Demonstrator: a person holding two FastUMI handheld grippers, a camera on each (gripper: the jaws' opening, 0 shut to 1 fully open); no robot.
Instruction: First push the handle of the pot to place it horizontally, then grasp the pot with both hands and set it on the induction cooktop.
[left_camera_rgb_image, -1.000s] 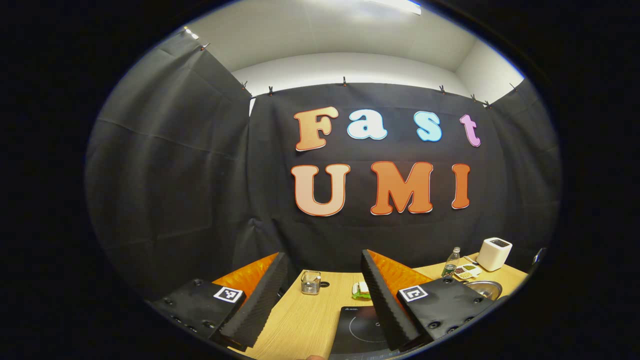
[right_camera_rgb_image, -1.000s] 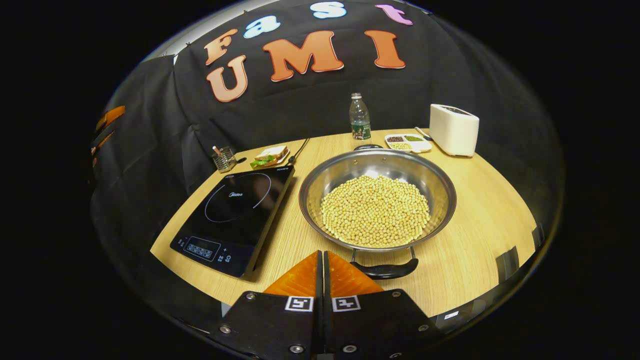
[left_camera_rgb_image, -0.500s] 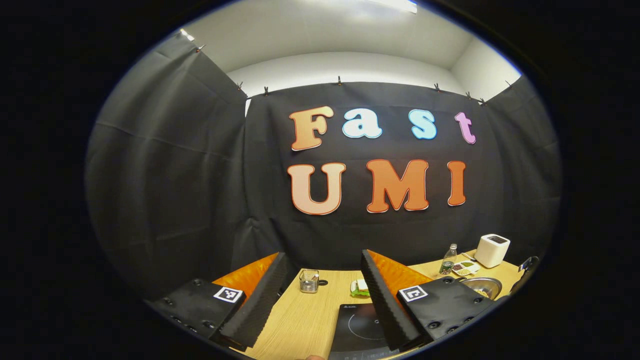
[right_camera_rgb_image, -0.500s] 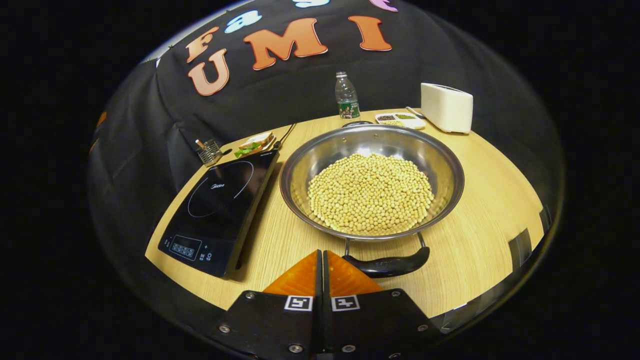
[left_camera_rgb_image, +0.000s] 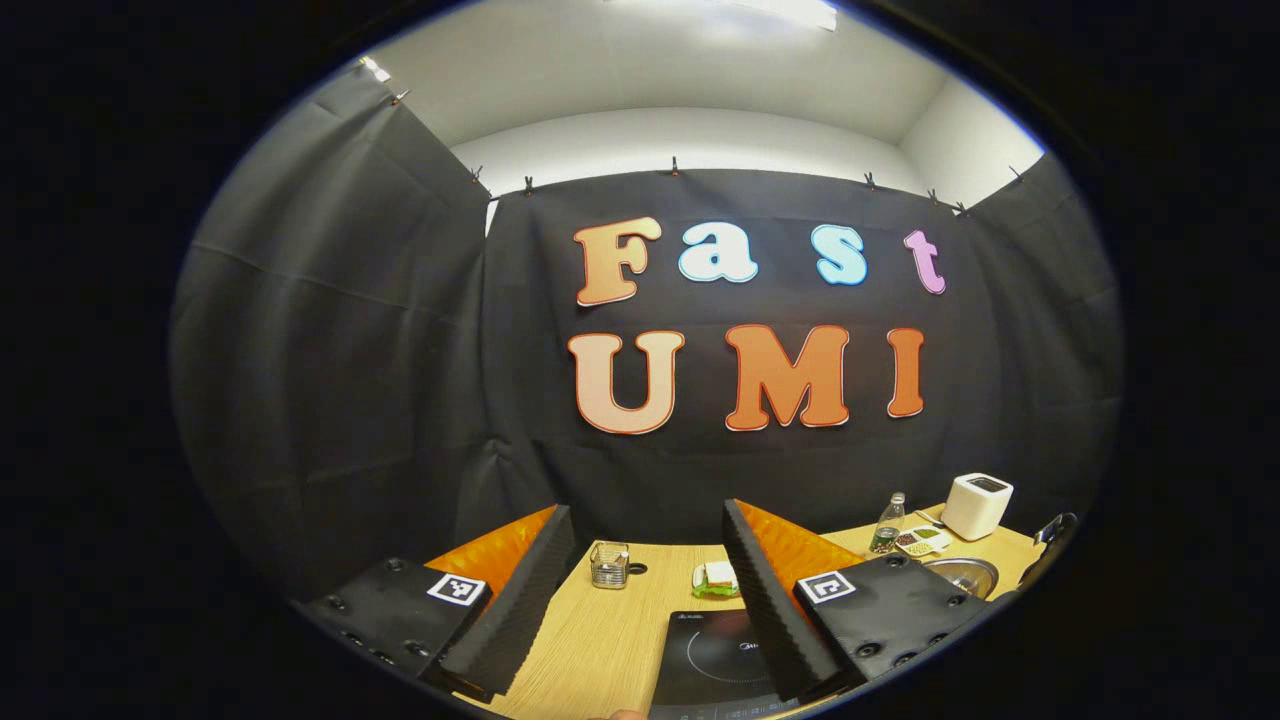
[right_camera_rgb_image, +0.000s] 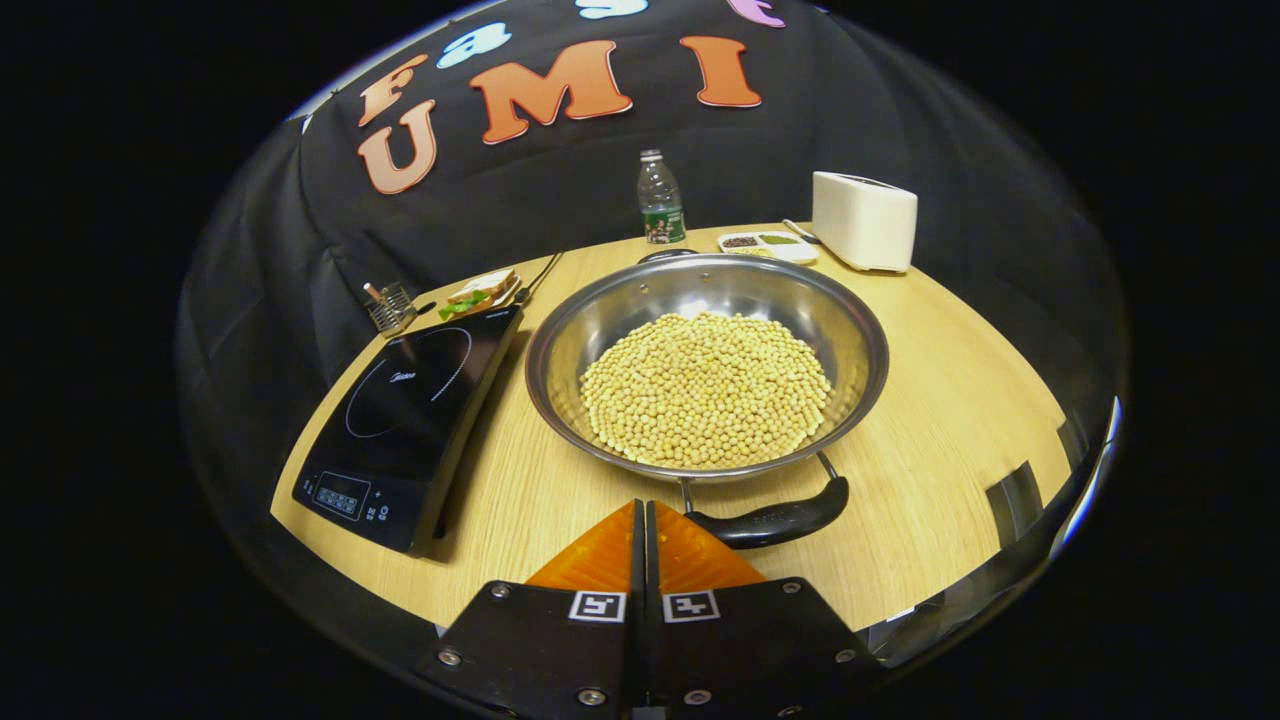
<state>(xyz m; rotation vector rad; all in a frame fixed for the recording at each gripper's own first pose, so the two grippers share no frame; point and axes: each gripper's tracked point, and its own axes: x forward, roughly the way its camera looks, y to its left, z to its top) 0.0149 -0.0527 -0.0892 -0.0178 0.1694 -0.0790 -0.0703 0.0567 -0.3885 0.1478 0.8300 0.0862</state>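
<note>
Nearer now, right gripper (right_camera_rgb_image: 645, 515) (closed, empty) meets pot (right_camera_rgb_image: 706, 365) handle (right_camera_rgb_image: 770, 520), lying crosswise; left gripper (left_camera_rgb_image: 650, 560) open.

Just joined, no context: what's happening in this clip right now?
A person holds a gripper in each hand at a wooden table. The right gripper, its fingers closed together and holding nothing, sits just in front of the black handle of a steel pot full of soybeans. The pot rests on the table beside the induction cooktop, not on it. The left gripper is open and empty, off to the side above the cooktop's end of the table.
</note>
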